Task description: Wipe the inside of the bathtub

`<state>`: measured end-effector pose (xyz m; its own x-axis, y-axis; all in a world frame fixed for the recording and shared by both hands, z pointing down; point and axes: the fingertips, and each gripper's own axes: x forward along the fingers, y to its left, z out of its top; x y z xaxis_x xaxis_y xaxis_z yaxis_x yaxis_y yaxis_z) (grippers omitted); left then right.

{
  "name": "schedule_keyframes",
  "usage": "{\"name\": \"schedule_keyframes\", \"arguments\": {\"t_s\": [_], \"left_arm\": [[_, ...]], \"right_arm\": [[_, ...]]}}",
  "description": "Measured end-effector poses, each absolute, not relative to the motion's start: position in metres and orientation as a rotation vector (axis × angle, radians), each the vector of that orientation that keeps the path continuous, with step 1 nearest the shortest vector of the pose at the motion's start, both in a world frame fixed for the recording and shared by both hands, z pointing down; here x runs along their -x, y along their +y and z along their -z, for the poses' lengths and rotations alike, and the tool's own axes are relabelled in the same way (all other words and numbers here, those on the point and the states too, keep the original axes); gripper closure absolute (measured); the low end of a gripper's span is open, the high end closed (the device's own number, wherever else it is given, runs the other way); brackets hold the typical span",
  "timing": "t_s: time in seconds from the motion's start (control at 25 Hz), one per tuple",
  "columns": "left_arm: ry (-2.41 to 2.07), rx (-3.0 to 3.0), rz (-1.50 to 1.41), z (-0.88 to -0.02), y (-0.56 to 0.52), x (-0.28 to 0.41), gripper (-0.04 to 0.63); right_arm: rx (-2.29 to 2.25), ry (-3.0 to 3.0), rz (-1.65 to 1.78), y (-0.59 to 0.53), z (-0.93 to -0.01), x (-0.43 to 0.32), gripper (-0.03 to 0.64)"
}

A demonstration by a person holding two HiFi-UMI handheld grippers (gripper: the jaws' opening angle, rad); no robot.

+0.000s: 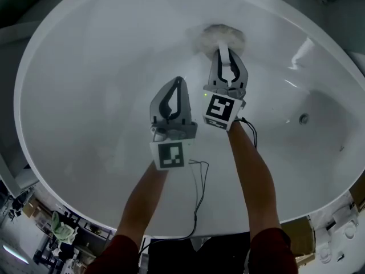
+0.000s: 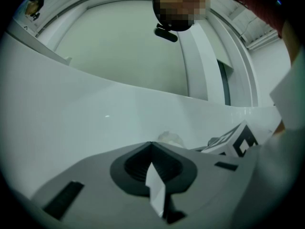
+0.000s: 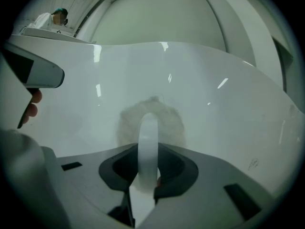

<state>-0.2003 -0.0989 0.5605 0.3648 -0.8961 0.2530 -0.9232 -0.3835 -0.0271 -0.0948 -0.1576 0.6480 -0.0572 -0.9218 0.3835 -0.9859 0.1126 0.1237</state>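
Note:
The white oval bathtub (image 1: 85,96) fills the head view. A fluffy white wiping pad (image 1: 223,37) rests against the tub's far inner wall, and its white loop handle (image 3: 148,142) runs back between the jaws of my right gripper (image 1: 228,53), which is shut on it. In the right gripper view the pad (image 3: 152,120) lies flat on the wall just beyond the jaws. My left gripper (image 1: 179,81) hovers over the tub floor, beside and slightly behind the right one, its jaws shut with nothing held. The left gripper view shows the left gripper (image 2: 151,146) and the pad (image 2: 170,138) ahead.
A round metal fitting (image 1: 304,119) sits on the tub's right inner wall. A thin black cable (image 1: 199,178) hangs from the grippers over the near rim. Cluttered shelves (image 1: 63,227) lie outside the tub at lower left. A person (image 3: 53,17) stands far off.

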Motion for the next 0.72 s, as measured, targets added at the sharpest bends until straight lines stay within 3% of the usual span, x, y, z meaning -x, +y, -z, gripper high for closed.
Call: {"name": "schedule_keyframes", "arguments": {"t_s": [0.72], "left_arm": [[-1.467,-2.662,-0.353,-0.567,-0.039,-0.006,0.58]], "right_arm": [[-2.062,-1.821,-0.287,-0.088,-0.665,-0.15,0.525]]}}
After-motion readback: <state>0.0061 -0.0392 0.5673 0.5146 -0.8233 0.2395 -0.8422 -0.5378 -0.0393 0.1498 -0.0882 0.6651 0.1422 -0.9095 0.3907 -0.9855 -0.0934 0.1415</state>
